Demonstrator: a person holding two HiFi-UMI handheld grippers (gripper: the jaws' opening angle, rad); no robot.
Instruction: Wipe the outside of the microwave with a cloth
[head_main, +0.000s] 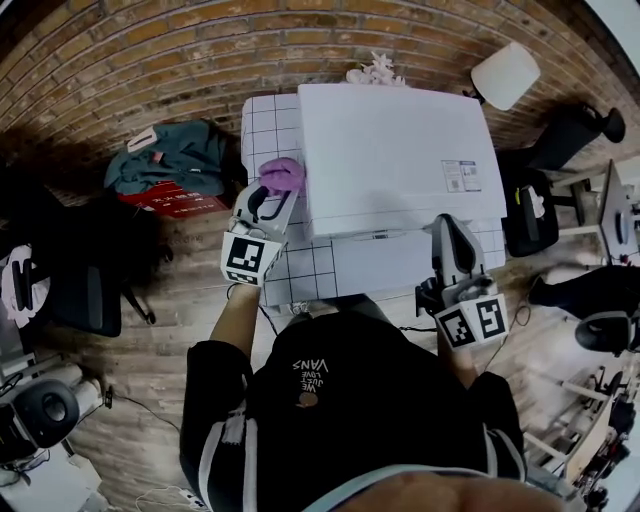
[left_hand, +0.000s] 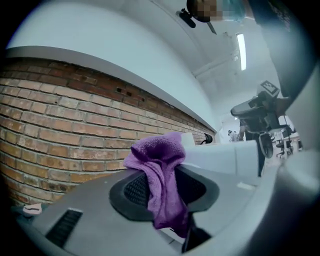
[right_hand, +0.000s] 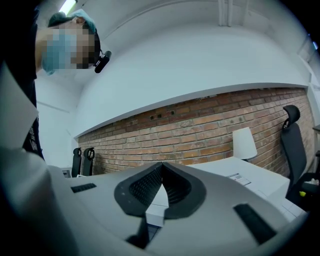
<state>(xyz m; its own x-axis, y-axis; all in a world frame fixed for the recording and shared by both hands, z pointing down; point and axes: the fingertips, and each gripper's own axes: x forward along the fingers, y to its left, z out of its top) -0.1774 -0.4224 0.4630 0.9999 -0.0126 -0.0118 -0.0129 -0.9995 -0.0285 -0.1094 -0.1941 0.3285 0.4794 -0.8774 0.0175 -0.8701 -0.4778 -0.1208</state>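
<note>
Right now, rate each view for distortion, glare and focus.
Head view: fisheye bends the brick wall, corners go dark, and the microwave top is washed out white. Left gripper view: cloth sharp, right edge smeared. Right gripper view: brick wall bowed, foreground soft.

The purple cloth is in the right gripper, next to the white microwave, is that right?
No. The purple cloth is in the left gripper, whose jaws are shut on it, next to the white microwave. The left gripper view shows this; the right gripper has its jaws together on nothing.
</note>
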